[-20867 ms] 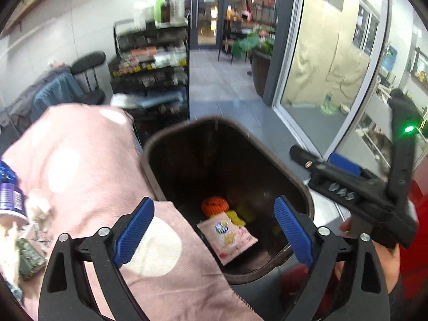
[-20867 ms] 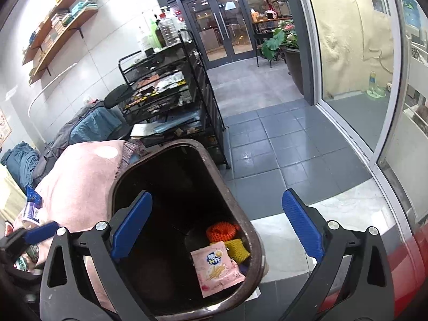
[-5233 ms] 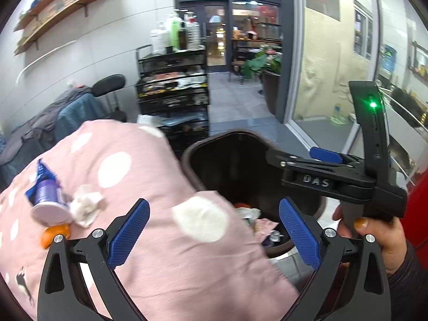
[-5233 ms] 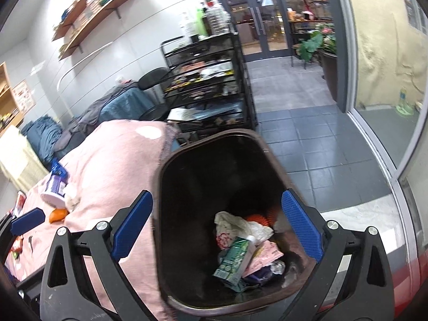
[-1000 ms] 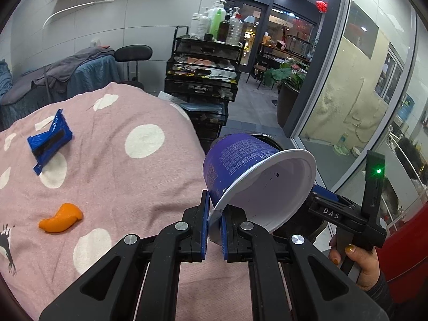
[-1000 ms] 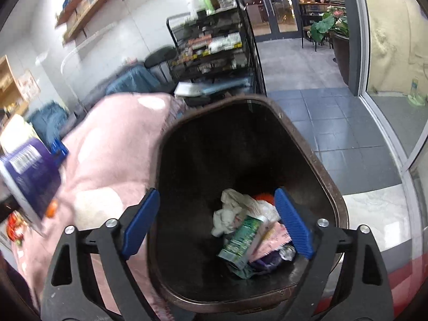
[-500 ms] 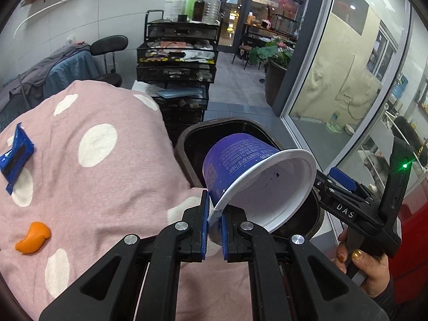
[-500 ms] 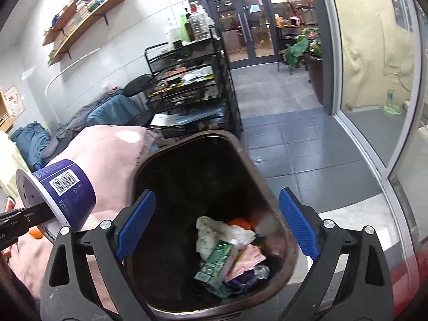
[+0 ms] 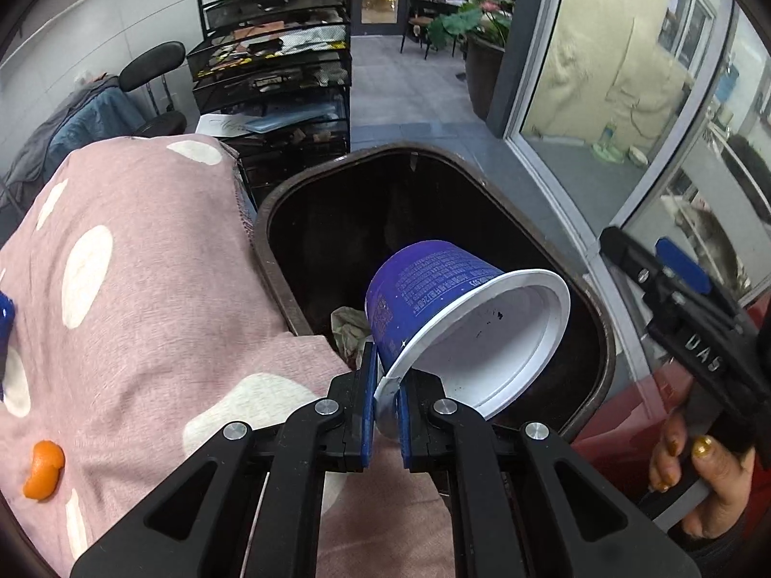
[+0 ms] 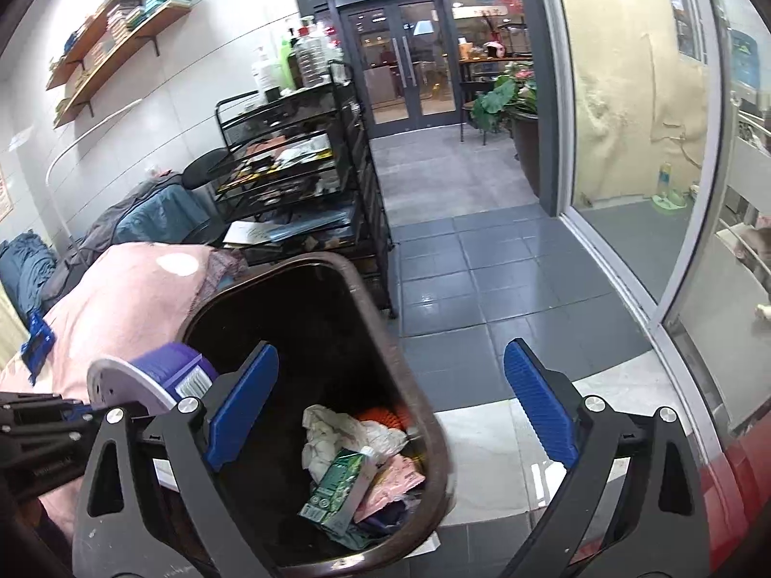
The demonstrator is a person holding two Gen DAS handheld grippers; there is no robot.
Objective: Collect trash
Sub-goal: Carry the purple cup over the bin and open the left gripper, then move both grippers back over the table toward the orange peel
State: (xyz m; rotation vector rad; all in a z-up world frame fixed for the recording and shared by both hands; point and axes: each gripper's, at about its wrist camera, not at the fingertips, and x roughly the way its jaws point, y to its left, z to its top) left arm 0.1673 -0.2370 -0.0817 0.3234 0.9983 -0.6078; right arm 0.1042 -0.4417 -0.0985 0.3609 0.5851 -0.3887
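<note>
my left gripper [image 9: 385, 397], pinching the purple cup [image 9: 448, 308], fills the lower centre of the left view over the brown bin [image 9: 600, 337]. the bin's dark upper half lies open above it. in the right view my right gripper [image 10: 390, 409] gapes wide; crumpled paper [image 10: 337, 433] and a green carton [image 10: 339, 486] crowd the bin floor at lower centre. the pink cloth [image 9: 144, 298] walls the left; grey floor [image 10: 482, 289] at right lies open.

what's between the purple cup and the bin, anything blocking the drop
Nothing visible blocks it. The left gripper pinches the purple cup by its rim, tilted over the open mouth of the brown bin. Below it lies only trash already inside: crumpled paper and a green carton. The right gripper hangs open over the bin, beside the cup.
</note>
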